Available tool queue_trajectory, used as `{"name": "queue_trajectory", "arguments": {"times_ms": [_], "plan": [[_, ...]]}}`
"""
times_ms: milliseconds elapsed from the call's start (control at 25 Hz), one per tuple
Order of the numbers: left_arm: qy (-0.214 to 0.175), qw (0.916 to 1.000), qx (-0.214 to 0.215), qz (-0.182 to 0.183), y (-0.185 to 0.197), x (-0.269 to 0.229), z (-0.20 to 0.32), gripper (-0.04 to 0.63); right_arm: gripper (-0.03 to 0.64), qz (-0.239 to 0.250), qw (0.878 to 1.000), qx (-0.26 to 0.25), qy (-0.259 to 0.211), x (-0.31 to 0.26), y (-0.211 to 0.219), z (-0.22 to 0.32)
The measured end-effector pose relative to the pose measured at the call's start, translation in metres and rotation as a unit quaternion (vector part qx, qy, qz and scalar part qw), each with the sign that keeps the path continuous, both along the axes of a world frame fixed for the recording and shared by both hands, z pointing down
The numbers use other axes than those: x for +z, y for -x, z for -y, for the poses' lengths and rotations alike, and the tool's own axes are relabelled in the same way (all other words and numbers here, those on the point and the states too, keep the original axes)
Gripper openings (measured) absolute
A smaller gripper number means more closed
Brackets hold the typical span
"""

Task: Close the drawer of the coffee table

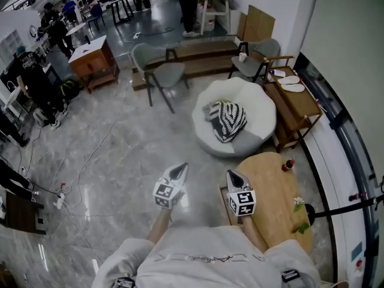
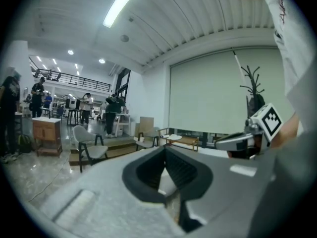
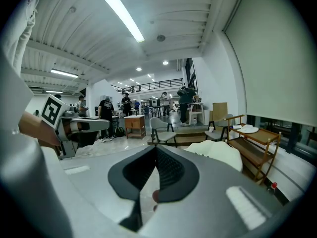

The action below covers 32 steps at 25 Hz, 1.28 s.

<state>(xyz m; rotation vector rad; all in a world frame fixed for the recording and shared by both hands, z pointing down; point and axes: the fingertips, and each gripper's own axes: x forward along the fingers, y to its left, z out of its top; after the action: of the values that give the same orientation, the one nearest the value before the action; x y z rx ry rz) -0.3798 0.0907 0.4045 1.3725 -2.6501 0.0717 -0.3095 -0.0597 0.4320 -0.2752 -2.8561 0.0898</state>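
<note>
The oval wooden coffee table (image 1: 273, 188) stands low at the right in the head view. A brown edge at its left side (image 1: 224, 206), just beside my right gripper, may be the drawer; I cannot tell how far out it stands. My left gripper (image 1: 179, 171) hangs over the marble floor, left of the table, its jaws shut on nothing. My right gripper (image 1: 235, 179) is at the table's left rim, jaws likewise shut and empty. In their own views the left gripper (image 2: 166, 155) and right gripper (image 3: 156, 155) point nearly level across the room.
A white round seat (image 1: 240, 101) with a striped cushion (image 1: 228, 120) stands beyond the table. A small red bottle (image 1: 288, 164) and a flower sprig (image 1: 298, 212) lie on the tabletop. A wooden rack (image 1: 294, 110) lines the right wall. Grey chairs (image 1: 162, 71), floor cables (image 1: 60, 200) and people are further off.
</note>
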Motion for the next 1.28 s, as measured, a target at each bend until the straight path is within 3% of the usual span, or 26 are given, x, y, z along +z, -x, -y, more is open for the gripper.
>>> {"name": "queue_trajectory", "arguments": {"times_ms": [440,680,960,1280], "plan": [[0.003,0.9989,0.046,-0.011,0.003,0.012,0.043,0.0,0.005,-0.006,0.999,0.043,0.001,0.009,-0.008,0.034],[0.007,0.992,0.126,-0.012,-0.001,0.007,0.106,0.0,0.005,-0.011,0.992,0.123,0.003,0.005,-0.036,0.082],[0.015,0.971,0.238,-0.017,0.004,0.018,0.187,0.0,0.005,-0.023,0.968,0.248,0.004,0.013,-0.072,0.149],[0.012,0.9288,0.37,-0.014,0.004,0.01,0.259,0.0,0.005,-0.026,0.927,0.375,0.001,0.011,-0.093,0.183]]}}
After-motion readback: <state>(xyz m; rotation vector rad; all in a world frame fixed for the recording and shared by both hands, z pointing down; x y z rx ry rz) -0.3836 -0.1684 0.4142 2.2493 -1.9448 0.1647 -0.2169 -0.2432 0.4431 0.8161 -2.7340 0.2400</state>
